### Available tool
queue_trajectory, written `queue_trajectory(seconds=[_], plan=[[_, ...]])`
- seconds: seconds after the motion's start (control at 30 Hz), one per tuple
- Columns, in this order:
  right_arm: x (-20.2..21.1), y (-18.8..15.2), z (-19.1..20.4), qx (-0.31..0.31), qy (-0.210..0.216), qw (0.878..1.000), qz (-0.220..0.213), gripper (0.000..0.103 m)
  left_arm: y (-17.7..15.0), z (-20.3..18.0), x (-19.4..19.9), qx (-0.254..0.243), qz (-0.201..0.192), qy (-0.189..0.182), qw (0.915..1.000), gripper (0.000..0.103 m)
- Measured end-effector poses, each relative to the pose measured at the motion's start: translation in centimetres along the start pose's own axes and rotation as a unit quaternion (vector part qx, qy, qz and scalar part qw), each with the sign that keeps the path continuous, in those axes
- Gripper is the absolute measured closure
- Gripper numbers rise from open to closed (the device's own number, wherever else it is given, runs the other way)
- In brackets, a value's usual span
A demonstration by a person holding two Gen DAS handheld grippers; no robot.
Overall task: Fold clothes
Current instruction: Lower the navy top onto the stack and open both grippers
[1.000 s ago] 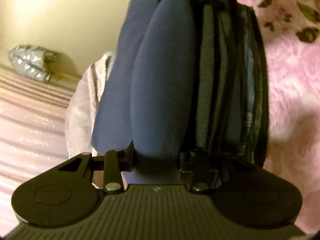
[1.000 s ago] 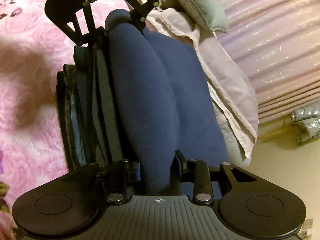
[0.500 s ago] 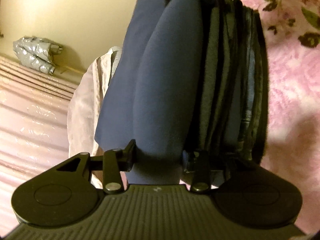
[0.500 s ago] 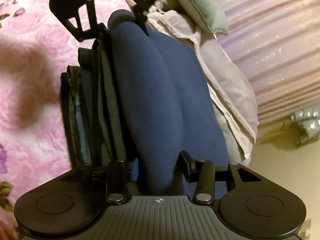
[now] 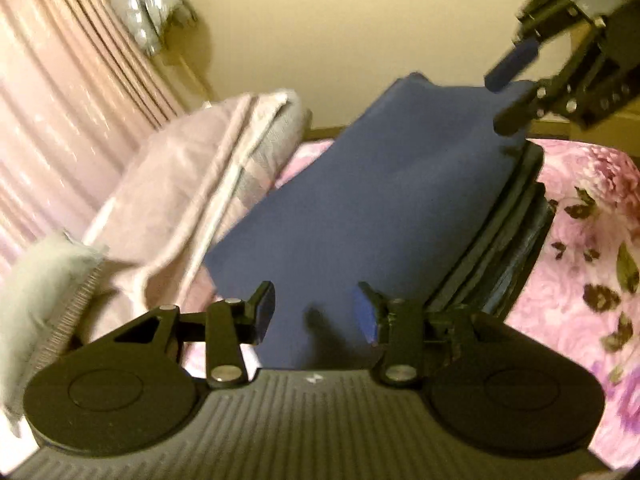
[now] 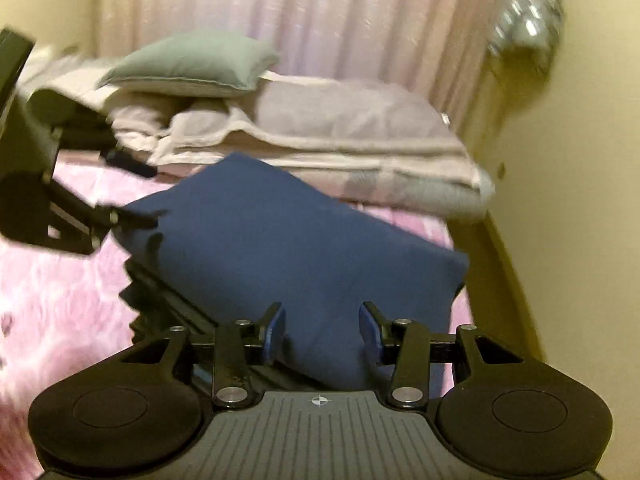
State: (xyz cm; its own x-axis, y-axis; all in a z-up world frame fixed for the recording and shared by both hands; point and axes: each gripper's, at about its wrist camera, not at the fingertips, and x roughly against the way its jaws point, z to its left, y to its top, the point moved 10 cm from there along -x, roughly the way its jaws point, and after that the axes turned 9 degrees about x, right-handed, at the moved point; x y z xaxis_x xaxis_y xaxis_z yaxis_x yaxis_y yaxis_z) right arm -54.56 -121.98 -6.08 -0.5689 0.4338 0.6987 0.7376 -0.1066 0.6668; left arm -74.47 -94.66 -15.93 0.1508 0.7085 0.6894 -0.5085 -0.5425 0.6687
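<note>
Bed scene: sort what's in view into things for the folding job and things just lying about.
For the job:
- folded navy garment
- stack of dark folded clothes beneath it
- left gripper
- right gripper

Lying about:
- green pillow
- folded pale bedding
- silver bundle

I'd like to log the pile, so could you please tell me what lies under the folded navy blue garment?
Under the folded navy blue garment a stack of dark folded clothes shows only its edges, resting on the pink floral blanket. How many pieces it holds is covered.
</note>
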Motion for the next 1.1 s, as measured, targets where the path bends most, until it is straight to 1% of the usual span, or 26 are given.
queue_trajectory(seconds=[0.03, 0.07, 0.1, 0.23, 0.3, 0.43, 0.53, 0.63, 0.7, 0.8, 0.9, 0.93, 1.03, 1.1], plan=[[-0.8, -0.5, -0.2, -0.016, 0.005, 1.000, 0.009, 0.059, -0.4, -0.4, -0.8, -0.001, 0.010, -0.005, 0.9999, 0.066], [-1.9, -1.7, -0.1, -0.021, 0.012, 0.999, 0.028, 0.059, -0.8, -0.7, -1.4, -0.004, 0.018, -0.011, 0.9998, 0.066], [-2.4, -2.5, 0.1, -0.023, 0.017, 0.999, 0.037, 0.059, -1.2, -1.1, -1.7, -0.006, 0.023, -0.016, 0.9996, 0.066], [-1.9, -3.3, 0.1, -0.015, 0.021, 0.999, 0.039, 0.059, -1.4, -1.0, -0.8, 0.005, 0.026, -0.015, 0.9995, 0.066], [-1.8, -3.5, -0.2, -0.021, 0.024, 0.999, 0.041, 0.059, -1.2, -0.5, -0.1, 0.015, 0.024, -0.014, 0.9995, 0.064], [-1.8, -3.7, -0.7, -0.030, 0.029, 0.998, 0.042, 0.059, 0.7, 1.7, -1.2, 0.031, 0.019, -0.004, 0.9993, 0.064], [-2.1, -3.7, -0.9, -0.034, 0.032, 0.998, 0.040, 0.059, 2.6, 4.0, -3.0, 0.060, 0.015, -0.003, 0.9981, 0.064], [-2.1, -3.9, -0.9, -0.032, 0.033, 0.998, 0.035, 0.059, 4.1, 5.7, -5.6, 0.073, 0.021, 0.002, 0.9971, 0.065], [-2.1, -4.1, -0.8, -0.032, 0.033, 0.998, 0.032, 0.059, 4.4, 6.4, -7.6, 0.083, 0.032, 0.000, 0.9961, 0.065], [-2.2, -4.4, -0.7, -0.030, 0.034, 0.999, 0.026, 0.059, 3.9, 6.3, -9.7, 0.086, 0.052, -0.005, 0.9949, 0.064], [-2.2, -4.2, -0.9, -0.032, 0.041, 0.998, 0.025, 0.059, 3.3, 6.2, -11.6, 0.087, 0.071, -0.010, 0.9937, 0.066], [-2.0, -3.9, -1.1, -0.036, 0.044, 0.998, 0.027, 0.059, 3.4, 6.2, -11.6, 0.087, 0.073, -0.009, 0.9935, 0.066], [-0.7, -1.6, -2.4, -0.058, 0.043, 0.997, 0.011, 0.059, 4.6, 6.2, -10.1, 0.083, 0.064, -0.008, 0.9945, 0.067], [-0.1, 0.6, -3.9, -0.067, 0.029, 0.997, -0.020, 0.059, 5.4, 5.8, -8.6, 0.091, 0.051, -0.014, 0.9944, 0.066]])
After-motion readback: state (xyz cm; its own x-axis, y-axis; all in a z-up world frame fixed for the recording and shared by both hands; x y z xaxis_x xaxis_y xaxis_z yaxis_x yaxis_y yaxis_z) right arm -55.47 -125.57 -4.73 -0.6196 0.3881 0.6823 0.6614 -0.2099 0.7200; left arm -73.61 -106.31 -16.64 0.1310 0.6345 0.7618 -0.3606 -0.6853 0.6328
